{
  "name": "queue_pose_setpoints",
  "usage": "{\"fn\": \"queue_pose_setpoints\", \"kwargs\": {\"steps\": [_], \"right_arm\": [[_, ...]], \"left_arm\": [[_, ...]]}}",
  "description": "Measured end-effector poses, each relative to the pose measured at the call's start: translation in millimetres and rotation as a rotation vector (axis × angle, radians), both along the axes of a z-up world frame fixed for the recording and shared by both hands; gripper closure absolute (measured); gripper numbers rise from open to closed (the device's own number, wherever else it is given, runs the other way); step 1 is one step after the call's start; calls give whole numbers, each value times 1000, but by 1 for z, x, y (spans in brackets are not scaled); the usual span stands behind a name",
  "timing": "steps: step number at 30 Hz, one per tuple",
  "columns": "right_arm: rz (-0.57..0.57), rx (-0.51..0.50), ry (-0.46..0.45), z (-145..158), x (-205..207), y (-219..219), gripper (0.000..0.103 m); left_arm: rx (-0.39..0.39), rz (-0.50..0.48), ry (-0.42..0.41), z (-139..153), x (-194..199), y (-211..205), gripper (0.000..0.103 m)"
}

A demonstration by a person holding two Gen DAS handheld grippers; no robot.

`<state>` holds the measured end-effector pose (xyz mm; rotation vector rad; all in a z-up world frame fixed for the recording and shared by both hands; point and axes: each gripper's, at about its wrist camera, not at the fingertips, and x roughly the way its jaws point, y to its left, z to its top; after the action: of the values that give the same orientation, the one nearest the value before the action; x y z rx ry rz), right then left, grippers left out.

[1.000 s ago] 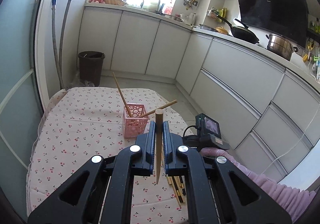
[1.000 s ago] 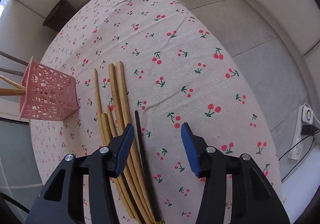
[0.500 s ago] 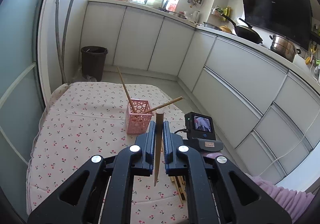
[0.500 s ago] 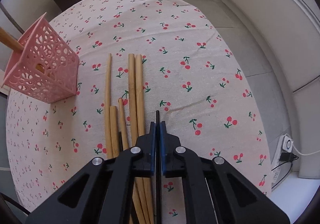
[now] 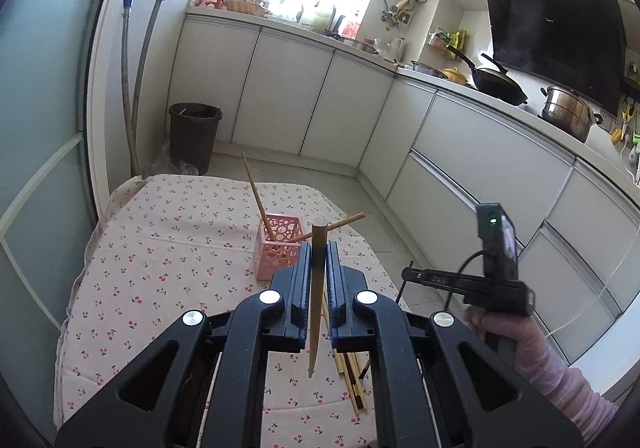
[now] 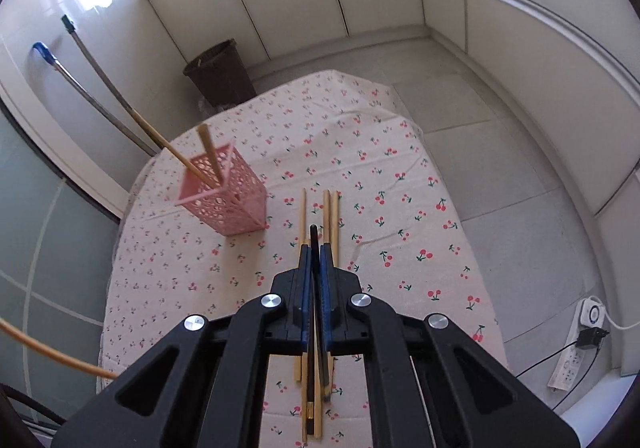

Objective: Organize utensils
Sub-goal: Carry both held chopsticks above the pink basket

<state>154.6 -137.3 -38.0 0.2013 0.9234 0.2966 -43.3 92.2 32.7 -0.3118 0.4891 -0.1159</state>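
Now both tools pinch sticks: right tool [image 6: 315, 248] clamps the black chopstick [image 6: 315, 238], its long axis along the fingers; left tool [image 5: 319, 260] clamps a wooden chopstick [image 5: 316, 304], upright. Pink basket [image 6: 228, 194] stands on the surface ahead-left of the right tool, which looks nearer.

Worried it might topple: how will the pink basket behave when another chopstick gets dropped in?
The pink basket looks like thin perforated plastic, so probably light. It stands free on the tablecloth, taller than wide, with two chopsticks leaning outward, so a sideways nudge could tip or slide it.
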Motion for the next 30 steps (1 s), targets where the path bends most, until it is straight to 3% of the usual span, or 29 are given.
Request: {"fn": "queue_pose_setpoints", "kwargs": {"steps": [9, 19, 23, 30], "right_arm": [[15, 146, -146, 93, -10, -13, 99], [3, 320, -274, 164, -3, -13, 99], [-28, 338, -327, 176, 11, -5, 99], [-83, 356, -317, 157, 46, 4, 98]], "left_arm": [[-41, 61, -18, 30, 25, 18, 96], [-49, 125, -75, 68, 88, 43, 95], [-33, 142, -91, 70, 115, 39, 95], [-9, 156, -109, 55, 160, 32, 95]]}}
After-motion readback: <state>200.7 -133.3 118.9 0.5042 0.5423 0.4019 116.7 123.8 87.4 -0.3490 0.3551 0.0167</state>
